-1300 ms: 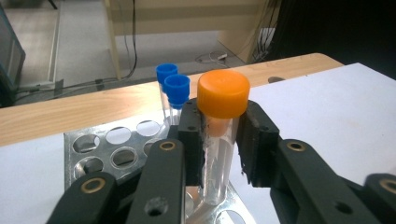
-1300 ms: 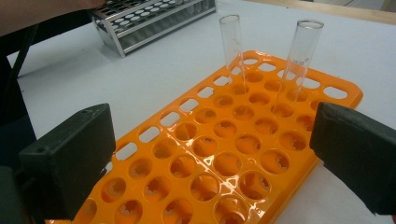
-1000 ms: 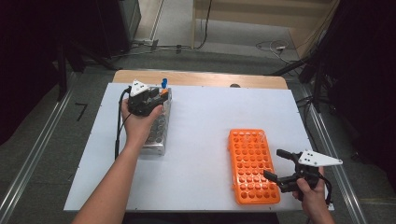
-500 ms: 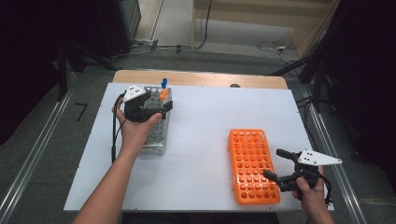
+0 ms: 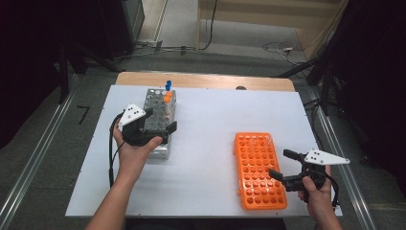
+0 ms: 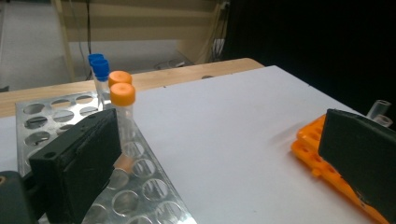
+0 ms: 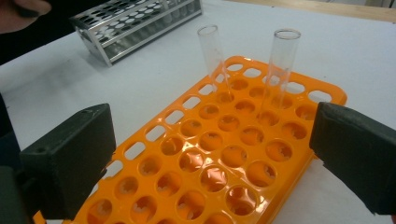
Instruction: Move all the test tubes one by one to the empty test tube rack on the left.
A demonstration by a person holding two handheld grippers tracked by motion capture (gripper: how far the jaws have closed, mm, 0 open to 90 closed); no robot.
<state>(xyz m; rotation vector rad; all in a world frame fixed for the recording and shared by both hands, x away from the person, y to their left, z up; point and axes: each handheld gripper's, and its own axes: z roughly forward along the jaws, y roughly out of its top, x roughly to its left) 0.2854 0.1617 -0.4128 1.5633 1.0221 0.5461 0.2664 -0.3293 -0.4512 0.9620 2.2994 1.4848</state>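
White counter: left tool is held wide open, empty, w/ jaws just opened; orange-capped tube should be straddled squarely before closing. Right tool is open, empty.

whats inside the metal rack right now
The metal rack holds four capped tubes at its far end: two blue-capped tubes and two orange-capped tubes. The left claw and the hand cover some of the near holes.

Silver metal rack with orange-capped and blue-capped tubes, orange plastic rack with clear tubes, white table, black grippers.
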